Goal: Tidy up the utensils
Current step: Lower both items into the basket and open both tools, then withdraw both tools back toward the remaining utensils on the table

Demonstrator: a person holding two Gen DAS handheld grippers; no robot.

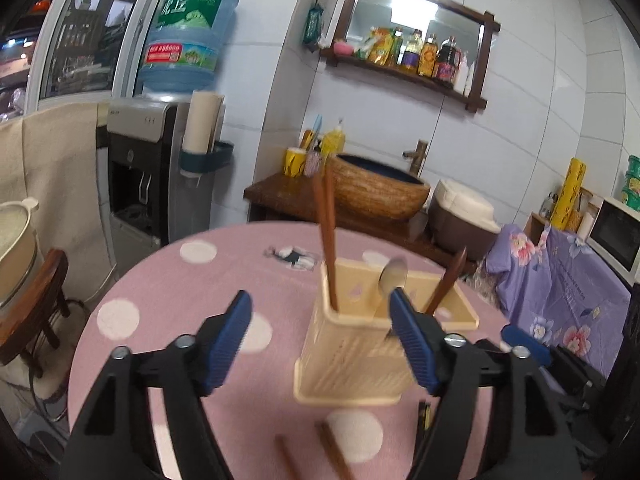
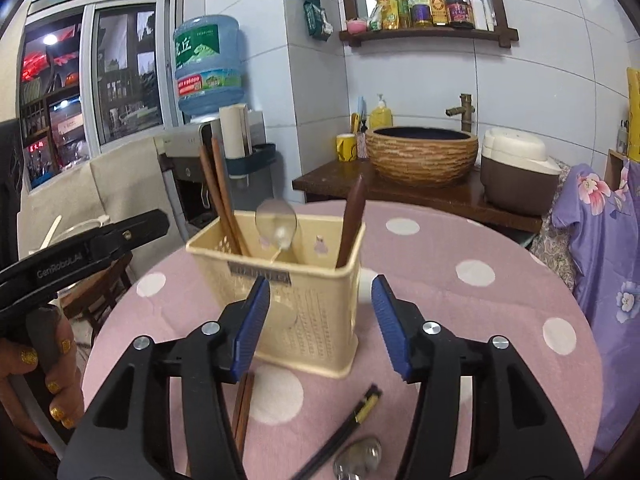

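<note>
Two grippers are in view, and we find both with jaws apart and nothing between the pads. The left gripper (image 1: 320, 336) hangs over the pink dotted table (image 1: 160, 280), its blue pads standing wide to either side of the cream utensil basket (image 1: 352, 360), which sits at about one o'clock from its centre; the right-hand pad overlaps the basket's rim in the picture, but we cannot tell whether it touches. The right gripper (image 2: 320, 320) is likewise released, its pads flanking the basket's front wall (image 2: 312, 312) without pressing on it.

We record the following inside the basket: a pair of brown chopsticks (image 1: 326, 240) standing upright in the left compartment, a metal spoon (image 2: 276, 224) bowl-up near the middle, and a dark brown wooden utensil (image 2: 352, 224) leaning at the right end.

Loose on the table, at six o'clock from the basket in the right wrist view, we note another pair of brown chopsticks (image 2: 243, 412), a black pair with a yellow band (image 2: 352, 420) at about five o'clock, and a second metal spoon (image 2: 360, 456) at the lower edge. The left wrist view is blurred at its lower edge, where the loose brown pair shows again.

A person's hand (image 2: 44, 380) holds the left gripper's handle, at nine o'clock in the right wrist view.
</note>
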